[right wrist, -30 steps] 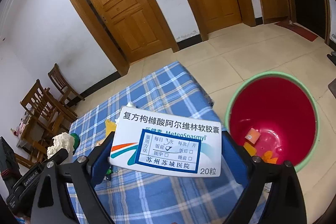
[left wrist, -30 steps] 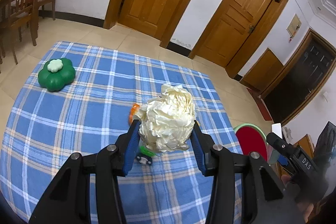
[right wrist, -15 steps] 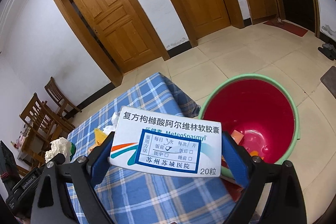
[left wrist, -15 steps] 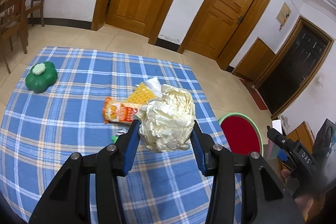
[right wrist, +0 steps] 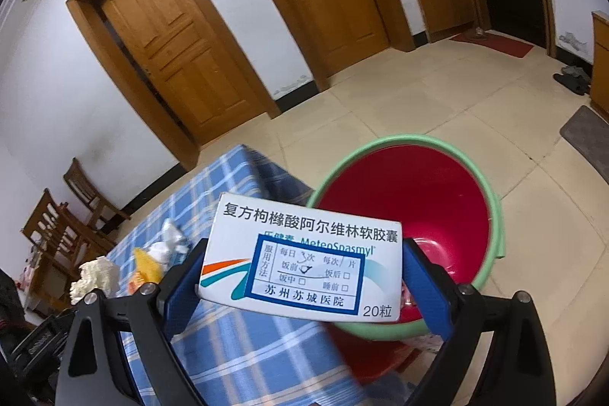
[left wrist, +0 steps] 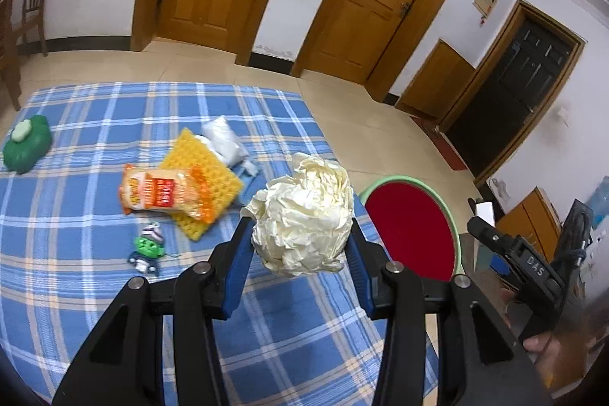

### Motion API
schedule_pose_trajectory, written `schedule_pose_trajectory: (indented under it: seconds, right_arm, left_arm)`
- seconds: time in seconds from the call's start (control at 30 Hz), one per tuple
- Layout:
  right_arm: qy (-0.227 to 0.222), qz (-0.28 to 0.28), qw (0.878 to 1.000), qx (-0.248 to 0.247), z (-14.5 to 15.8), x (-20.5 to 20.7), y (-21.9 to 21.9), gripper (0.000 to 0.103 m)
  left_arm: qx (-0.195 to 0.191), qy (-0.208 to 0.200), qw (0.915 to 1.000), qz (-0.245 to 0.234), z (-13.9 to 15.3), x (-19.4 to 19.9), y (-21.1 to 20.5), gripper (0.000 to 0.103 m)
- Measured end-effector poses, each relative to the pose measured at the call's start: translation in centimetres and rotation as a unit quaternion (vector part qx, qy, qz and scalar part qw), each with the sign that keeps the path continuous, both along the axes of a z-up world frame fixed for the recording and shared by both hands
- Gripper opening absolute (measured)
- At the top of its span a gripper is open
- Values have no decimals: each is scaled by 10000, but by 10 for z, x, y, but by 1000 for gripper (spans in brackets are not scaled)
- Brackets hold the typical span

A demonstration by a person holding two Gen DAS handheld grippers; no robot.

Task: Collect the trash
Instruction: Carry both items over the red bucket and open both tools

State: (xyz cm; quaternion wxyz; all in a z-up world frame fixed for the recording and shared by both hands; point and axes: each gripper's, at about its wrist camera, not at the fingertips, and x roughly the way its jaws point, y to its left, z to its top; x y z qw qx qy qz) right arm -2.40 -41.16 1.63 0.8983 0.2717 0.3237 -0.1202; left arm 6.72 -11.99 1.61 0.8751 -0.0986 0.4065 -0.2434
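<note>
The left claw [left wrist: 300,246] is clamped on a crumpled ball of cream paper [left wrist: 304,219], held above the blue plaid bench [left wrist: 76,215] with the red bucket [left wrist: 415,231] at about three o'clock from the ball. The right claw [right wrist: 304,273] is clamped on a white medicine box [right wrist: 304,265] by its two short ends, over the bucket's near green rim [right wrist: 491,200]. On the bench at ten o'clock from the paper ball lie an orange snack packet [left wrist: 163,193], a yellow sponge [left wrist: 201,170] and a clear plastic bag [left wrist: 224,139].
</note>
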Motion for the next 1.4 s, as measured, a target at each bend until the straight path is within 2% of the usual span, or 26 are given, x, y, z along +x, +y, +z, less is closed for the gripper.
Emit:
schedule_pose_trajectory:
  seconds: [0.4,0.47,0.5,0.77,0.97,1.2,1.4]
  right_arm:
    - [419,-276,9987,114,-37,12,-34,96]
    - [460,-317,9983,160,-41,13,-40,100]
    - [469,-348,9981,189,-43,14,-42,103]
    - [435,-469,9977,231,-45,11,-55,103]
    - [407,-651,9970,-13,-36,-1,-63,103]
    - [510,-923,9927,-588,-25,-19,-68,103]
    - [573,-1015,9912,-635,-26,-28,-77,103]
  left_arm:
    - [159,203,9990,-370,-20,16,-39,47]
    - [198,242,9985,-445,-24,19,-47,47]
    - [216,259,9983,-474,-25,20,-50,47]
    - [384,307,9955,-807,-34,30,-81,47]
    - [571,305,9912,-1153,-39,30,-112,47]
    - [755,297,9835,-1617,-46,24,-152,47]
    - [948,238,9762,-1934,-50,22,-182,47]
